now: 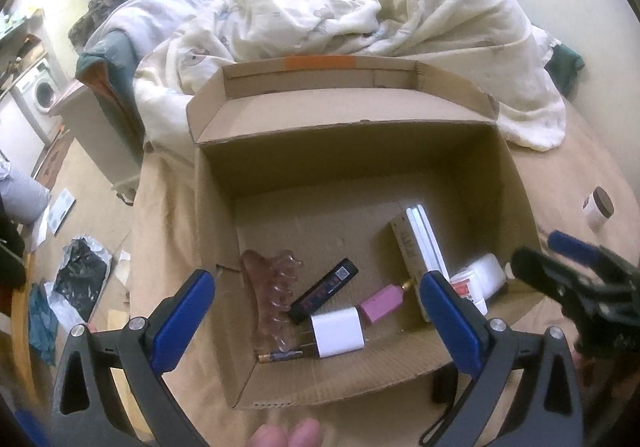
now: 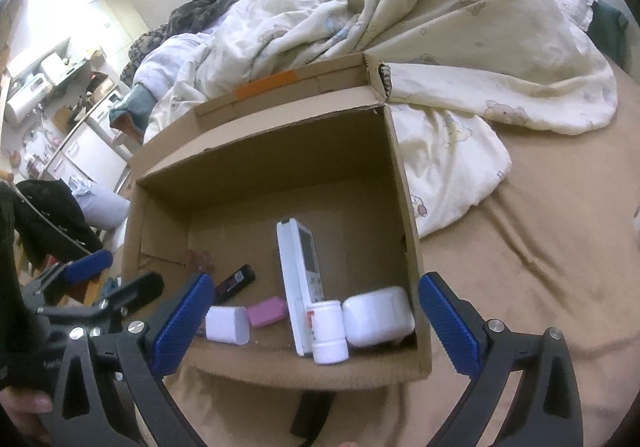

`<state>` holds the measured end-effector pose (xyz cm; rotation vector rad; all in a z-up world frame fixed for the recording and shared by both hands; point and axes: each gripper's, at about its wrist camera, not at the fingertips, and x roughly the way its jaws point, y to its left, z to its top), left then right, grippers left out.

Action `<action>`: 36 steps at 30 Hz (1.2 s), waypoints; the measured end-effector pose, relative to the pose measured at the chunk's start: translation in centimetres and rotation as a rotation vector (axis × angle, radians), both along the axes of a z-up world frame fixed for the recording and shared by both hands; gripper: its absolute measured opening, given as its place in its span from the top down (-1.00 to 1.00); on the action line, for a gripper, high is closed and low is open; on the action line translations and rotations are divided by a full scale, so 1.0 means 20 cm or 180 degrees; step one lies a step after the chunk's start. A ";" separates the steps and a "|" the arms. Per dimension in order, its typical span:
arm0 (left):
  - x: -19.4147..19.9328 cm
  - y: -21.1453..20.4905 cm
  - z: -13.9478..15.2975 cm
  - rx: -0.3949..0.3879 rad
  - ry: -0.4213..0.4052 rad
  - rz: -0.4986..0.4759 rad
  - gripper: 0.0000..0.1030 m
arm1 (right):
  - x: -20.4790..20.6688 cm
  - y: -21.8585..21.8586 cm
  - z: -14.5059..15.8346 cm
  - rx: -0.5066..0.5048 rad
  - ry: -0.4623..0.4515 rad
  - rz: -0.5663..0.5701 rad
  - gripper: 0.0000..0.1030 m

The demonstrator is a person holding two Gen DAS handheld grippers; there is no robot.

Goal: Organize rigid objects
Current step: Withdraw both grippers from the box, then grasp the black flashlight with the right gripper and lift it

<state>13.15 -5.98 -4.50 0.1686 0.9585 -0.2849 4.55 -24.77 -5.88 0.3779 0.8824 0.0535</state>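
An open cardboard box (image 1: 400, 151) sits on the bed. Inside lie a pink hair claw (image 1: 276, 295), a black lighter (image 1: 324, 291), a white charger plug (image 1: 338, 331), a pink block (image 1: 380, 303), a small battery (image 1: 280, 357), a white remote control (image 2: 300, 283), a white pill bottle (image 2: 328, 331) and a white adapter (image 2: 378, 315). My left gripper (image 1: 320, 319) is open and empty above the box's near edge. My right gripper (image 2: 316, 319) is open and empty, also at the box's near edge (image 2: 280, 367).
A small brown-lidded jar (image 1: 598, 209) lies on the tan sheet right of the box. A crumpled cream duvet (image 1: 360, 15) is behind the box. The floor at left holds clutter (image 1: 80, 271). The right gripper shows in the left wrist view (image 1: 572, 275).
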 end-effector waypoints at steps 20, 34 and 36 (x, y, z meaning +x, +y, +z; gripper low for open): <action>-0.08 0.14 0.14 -0.0145 0.0147 0.0141 -0.99 | -0.33 0.15 -0.39 0.0138 0.1311 -0.0335 -1.00; -0.11 0.16 0.19 -0.0278 0.0193 0.0107 -0.99 | -0.08 0.42 -0.66 -0.0875 0.1504 -0.0207 -1.00; -0.11 0.16 0.19 -0.0281 0.0187 0.0103 -0.99 | -0.07 0.39 -0.67 -0.0804 0.1436 -0.0294 -1.00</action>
